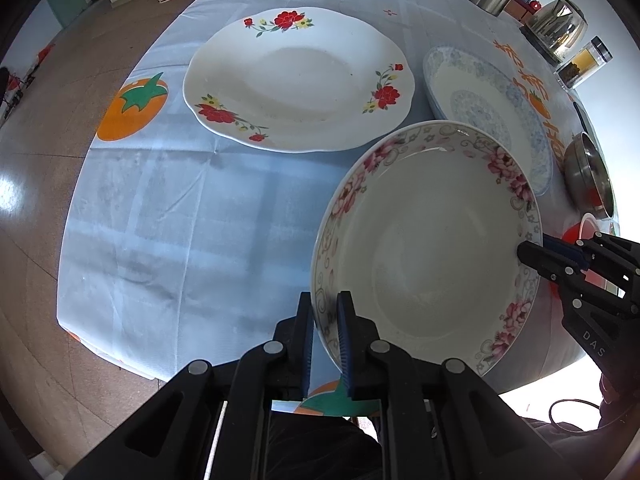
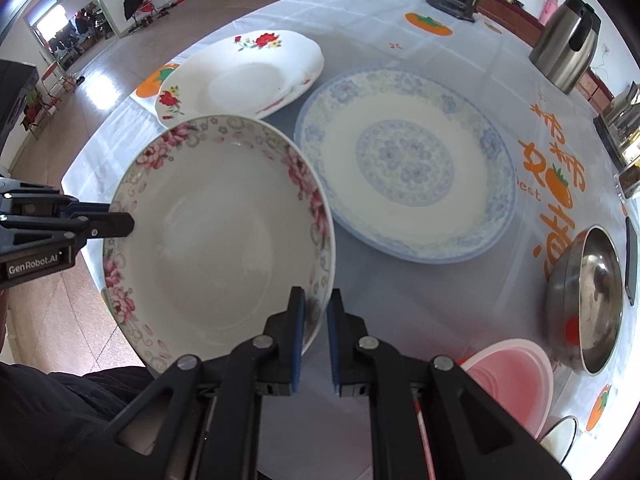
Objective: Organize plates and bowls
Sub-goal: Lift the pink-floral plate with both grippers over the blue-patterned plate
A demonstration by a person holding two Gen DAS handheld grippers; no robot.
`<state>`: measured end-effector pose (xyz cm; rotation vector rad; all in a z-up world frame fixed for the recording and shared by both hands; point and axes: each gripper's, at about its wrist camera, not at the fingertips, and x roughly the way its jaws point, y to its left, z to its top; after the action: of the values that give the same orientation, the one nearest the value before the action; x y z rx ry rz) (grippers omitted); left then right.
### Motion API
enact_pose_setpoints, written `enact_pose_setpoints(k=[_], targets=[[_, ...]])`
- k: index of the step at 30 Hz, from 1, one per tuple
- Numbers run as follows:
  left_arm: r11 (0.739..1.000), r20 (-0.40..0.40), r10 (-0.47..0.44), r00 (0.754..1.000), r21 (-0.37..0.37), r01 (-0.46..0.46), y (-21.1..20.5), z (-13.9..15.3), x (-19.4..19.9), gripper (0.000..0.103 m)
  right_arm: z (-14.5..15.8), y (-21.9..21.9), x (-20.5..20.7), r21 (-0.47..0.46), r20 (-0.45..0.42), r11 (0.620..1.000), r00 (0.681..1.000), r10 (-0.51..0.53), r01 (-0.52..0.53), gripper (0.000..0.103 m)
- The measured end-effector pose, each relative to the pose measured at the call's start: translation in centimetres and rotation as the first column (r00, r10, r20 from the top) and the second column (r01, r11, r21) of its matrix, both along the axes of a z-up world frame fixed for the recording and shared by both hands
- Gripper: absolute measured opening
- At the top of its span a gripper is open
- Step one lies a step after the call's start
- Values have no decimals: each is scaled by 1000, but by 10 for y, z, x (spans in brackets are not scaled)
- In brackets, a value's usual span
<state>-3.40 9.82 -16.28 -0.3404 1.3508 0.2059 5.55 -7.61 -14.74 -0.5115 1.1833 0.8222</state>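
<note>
The pink-flowered bowl (image 1: pixel 428 248) is up off the table (image 1: pixel 180 220), tilted with its open face toward both cameras, and it is held from two opposite sides. The left hand-held gripper (image 1: pixel 325 332) pinches the rim on one side, one finger inside the bowl and one outside. The right hand-held gripper (image 2: pixel 316 328) straddles the opposite rim in the same way, though its outer finger seems to stand slightly off the wall, so the firmness of that hold cannot be judged. Each gripper shows in the other's view reaching in from the side, so the bowl spans the gap between the two hands and neither one is clearly nearer to it.

What the coming move turns on is what lies ahead of the bowl. In the right wrist view the blue-patterned plate (image 2: pixel 404 164) sits on the table just beyond the bowl's far rim and a little to the right. The red-flowered plate (image 2: pixel 244 76) lies further off and to the left, its edge near the blue plate's. The bowl would probably go forward and down onto one of these; the blue plate is the closer of the two.

Off to the right stand a steel bowl (image 2: pixel 588 300) and a pink plastic bowl (image 2: pixel 516 376), close together near the table's edge. Two metal kettles (image 2: pixel 568 52) stand at the far side, well apart from the plates.
</note>
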Motion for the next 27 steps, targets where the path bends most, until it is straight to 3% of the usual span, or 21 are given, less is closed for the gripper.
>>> enact_pose_setpoints(k=[27], targets=[[997, 74, -48, 996, 61, 43, -9, 29, 14, 12, 22, -15, 9, 41, 43, 999, 998, -37, 36, 11]])
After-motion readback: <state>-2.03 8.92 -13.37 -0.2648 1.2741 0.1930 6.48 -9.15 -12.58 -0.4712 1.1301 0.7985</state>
